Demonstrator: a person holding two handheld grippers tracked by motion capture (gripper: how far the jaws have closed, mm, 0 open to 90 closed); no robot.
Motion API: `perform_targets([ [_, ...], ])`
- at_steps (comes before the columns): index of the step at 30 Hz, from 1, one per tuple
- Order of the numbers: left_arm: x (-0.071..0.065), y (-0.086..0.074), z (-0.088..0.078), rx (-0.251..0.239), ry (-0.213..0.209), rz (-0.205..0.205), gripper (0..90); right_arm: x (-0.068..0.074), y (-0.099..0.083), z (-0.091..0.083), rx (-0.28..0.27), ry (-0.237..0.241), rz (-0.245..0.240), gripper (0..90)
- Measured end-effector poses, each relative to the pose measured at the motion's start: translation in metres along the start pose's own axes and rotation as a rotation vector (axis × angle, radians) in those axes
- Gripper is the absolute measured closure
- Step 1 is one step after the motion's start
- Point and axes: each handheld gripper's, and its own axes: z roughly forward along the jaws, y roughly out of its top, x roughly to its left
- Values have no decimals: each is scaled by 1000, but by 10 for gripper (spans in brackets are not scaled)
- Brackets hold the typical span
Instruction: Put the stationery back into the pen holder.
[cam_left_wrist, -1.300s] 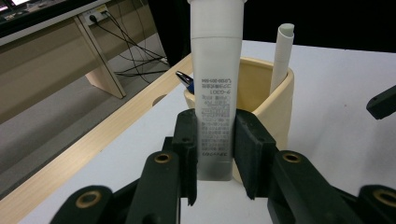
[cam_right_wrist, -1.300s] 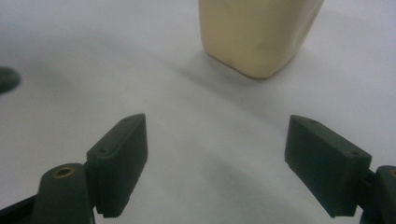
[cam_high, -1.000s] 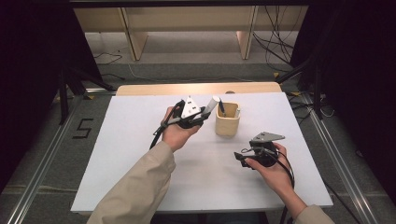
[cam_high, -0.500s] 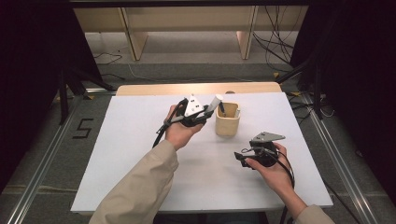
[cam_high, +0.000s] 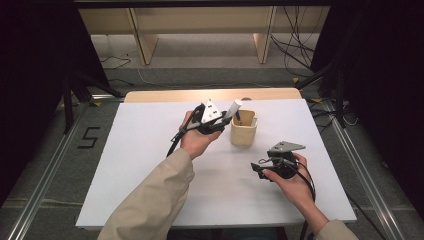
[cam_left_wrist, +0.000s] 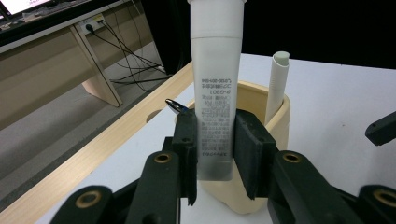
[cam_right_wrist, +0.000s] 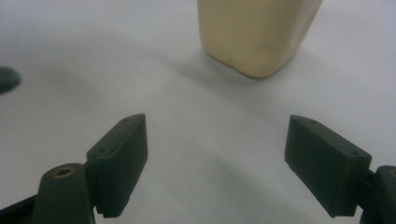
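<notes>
1. Left gripper (cam_left_wrist: 212, 154) clamped on white tube (cam_left_wrist: 215, 88), held upright just above beige cup (cam_high: 243, 131), at 12 o'clock of table (cam_high: 150, 175).
2. Cup already holding white stick (cam_left_wrist: 276, 84) and dark pen tip (cam_left_wrist: 175, 106).
3. Right gripper (cam_right_wrist: 215, 163) jaws wide apart, empty, at cup's 5 o'clock.
4. Risk: tube catching rim or stick on descent, tipping unbraced cup.
5. Risk: smooth tube slipping in pads.

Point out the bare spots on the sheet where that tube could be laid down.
The white sheet is bare along its left side, left of the left gripper, and along the near edge between the two forearms. It is crowded around the cup, where the tube is clamped, and near the right gripper.
</notes>
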Motion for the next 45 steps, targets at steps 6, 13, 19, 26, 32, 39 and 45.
perform_targets([
  [6,-2,3,4,-7,-5,4,713,0,0,0,1,0,1,220],
  [13,-4,7,10,-16,-11,3,713,0,0,0,2,2,2,220],
  [19,-6,9,14,-16,-14,7,713,-1,0,1,1,3,1,220],
  [26,-7,11,18,-20,-16,5,713,-1,0,1,3,3,3,220],
  [32,-8,12,20,-22,-15,6,713,-1,-1,1,2,4,1,220],
  [39,-8,12,23,-18,-14,7,713,-1,-1,1,3,4,2,220],
  [45,-9,12,24,-21,-16,1,713,-1,-1,0,3,3,4,220],
])
